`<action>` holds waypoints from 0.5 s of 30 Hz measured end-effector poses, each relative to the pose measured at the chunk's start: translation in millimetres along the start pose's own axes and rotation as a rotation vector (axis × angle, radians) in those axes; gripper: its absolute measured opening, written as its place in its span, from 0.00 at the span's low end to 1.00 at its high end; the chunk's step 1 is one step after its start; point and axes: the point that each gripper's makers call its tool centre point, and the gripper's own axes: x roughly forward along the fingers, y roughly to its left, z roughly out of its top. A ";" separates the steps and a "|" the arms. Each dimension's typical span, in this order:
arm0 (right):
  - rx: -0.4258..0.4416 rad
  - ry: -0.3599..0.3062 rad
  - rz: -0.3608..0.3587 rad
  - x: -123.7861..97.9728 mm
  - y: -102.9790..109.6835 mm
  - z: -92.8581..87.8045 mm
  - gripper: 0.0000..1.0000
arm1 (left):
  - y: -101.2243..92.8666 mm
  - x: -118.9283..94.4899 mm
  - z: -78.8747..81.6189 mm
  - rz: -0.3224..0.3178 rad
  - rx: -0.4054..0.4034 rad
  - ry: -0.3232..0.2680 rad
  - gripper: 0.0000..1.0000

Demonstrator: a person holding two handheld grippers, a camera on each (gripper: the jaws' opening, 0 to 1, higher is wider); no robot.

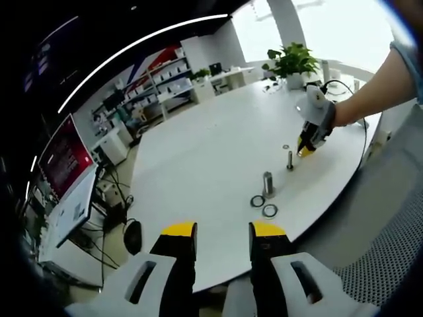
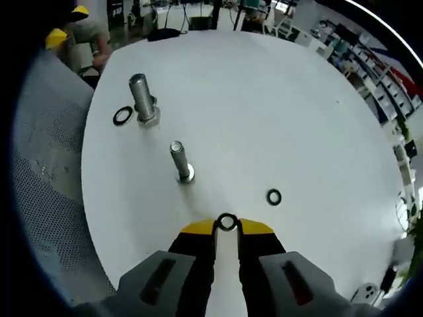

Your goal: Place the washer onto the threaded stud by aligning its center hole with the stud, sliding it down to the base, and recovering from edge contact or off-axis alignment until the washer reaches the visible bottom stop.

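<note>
Between the yellow tips of my right gripper [image 2: 227, 226] sits a small dark washer [image 2: 227, 222], and the jaws are shut on it. It hangs above the white table, short of the slim threaded stud [image 2: 180, 162], which stands upright ahead and slightly left. In the left gripper view the same stud [image 1: 289, 160] stands just left of the right gripper [image 1: 304, 151], held by a person's hand. My left gripper [image 1: 223, 231] is open with nothing in it, off the table's near edge.
A thicker bolt [image 2: 142, 99] [image 1: 268, 183] stands beyond the stud, with a larger washer [image 2: 122, 115] beside it; two washers [image 1: 257, 201] [image 1: 269, 211] lie by it. A small loose washer [image 2: 273, 196] lies right of the stud. The round table [image 1: 198, 158] has a potted plant [image 1: 291, 63] at its far edge.
</note>
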 end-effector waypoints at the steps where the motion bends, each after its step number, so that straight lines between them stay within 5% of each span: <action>1: 0.023 -0.005 0.009 -3.4 -0.1 4.8 0.13 | 0.0 0.0 -0.2 0.000 0.000 0.001 0.29; 7: 0.025 -0.023 0.055 -22.7 -0.3 28.4 0.13 | 0.3 -0.2 0.5 0.001 0.000 -0.002 0.29; 15: -0.002 -0.021 0.089 -36.2 5.0 37.3 0.13 | -1.0 -0.7 3.8 0.003 -0.001 -0.013 0.29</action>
